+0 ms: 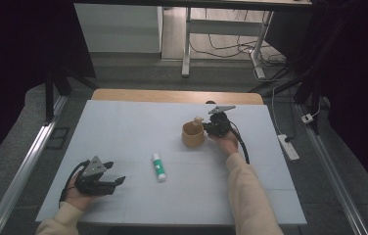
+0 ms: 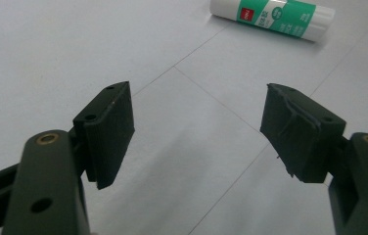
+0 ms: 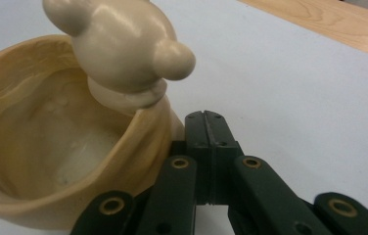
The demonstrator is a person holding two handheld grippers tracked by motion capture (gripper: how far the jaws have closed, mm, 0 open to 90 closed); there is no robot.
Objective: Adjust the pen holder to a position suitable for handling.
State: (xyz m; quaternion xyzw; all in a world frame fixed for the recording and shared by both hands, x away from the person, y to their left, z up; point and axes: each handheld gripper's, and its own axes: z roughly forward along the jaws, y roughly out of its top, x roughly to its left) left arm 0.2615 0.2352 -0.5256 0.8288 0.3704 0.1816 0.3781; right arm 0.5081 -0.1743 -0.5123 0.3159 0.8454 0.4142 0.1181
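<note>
Right gripper view: right gripper (image 3: 205, 122) clenched beside the cup (image 3: 50, 161), seemingly touching; left gripper (image 2: 196, 122) released.

A glue stick (image 1: 158, 166) lies on the white table (image 1: 123, 127); at two o'clock, a floor power strip (image 1: 288, 147).

Cream sleeves (image 1: 250, 196), black grippers (image 1: 101, 181)

The cup (image 3: 50, 147) is cut off at the right gripper view's left and bottom edges, its handle hidden.
</note>
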